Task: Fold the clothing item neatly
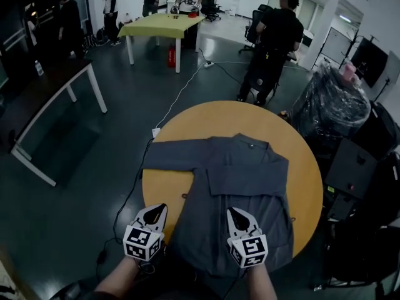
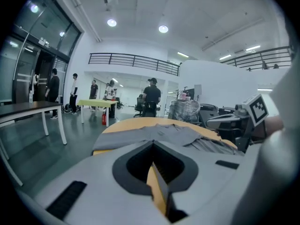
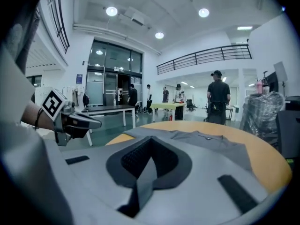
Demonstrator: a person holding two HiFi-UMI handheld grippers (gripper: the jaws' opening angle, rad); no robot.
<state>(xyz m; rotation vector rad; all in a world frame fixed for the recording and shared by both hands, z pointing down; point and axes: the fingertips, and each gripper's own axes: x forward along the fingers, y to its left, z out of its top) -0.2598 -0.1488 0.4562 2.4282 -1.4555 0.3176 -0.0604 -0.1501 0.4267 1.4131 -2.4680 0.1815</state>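
Note:
A grey long-sleeved shirt (image 1: 244, 180) lies spread on the round wooden table (image 1: 187, 124), collar at the far side. One sleeve (image 1: 169, 155) stretches out to the left; the other side is folded in over the body. My left gripper (image 1: 161, 209) hovers at the table's near edge, just left of the shirt, jaws shut with nothing in them. My right gripper (image 1: 232, 211) hovers over the shirt's lower part, also shut and empty. Both gripper views look across the shirt (image 2: 164, 132) (image 3: 206, 139) past closed tips (image 2: 152, 144) (image 3: 151, 139).
A person in black (image 1: 275, 42) stands just beyond the table. A plastic-wrapped dark bundle (image 1: 331, 99) and black cases stand at the right. A dark table (image 1: 50, 86) is at the left, a yellow-green table (image 1: 162, 24) with several people farther back. A cable crosses the floor.

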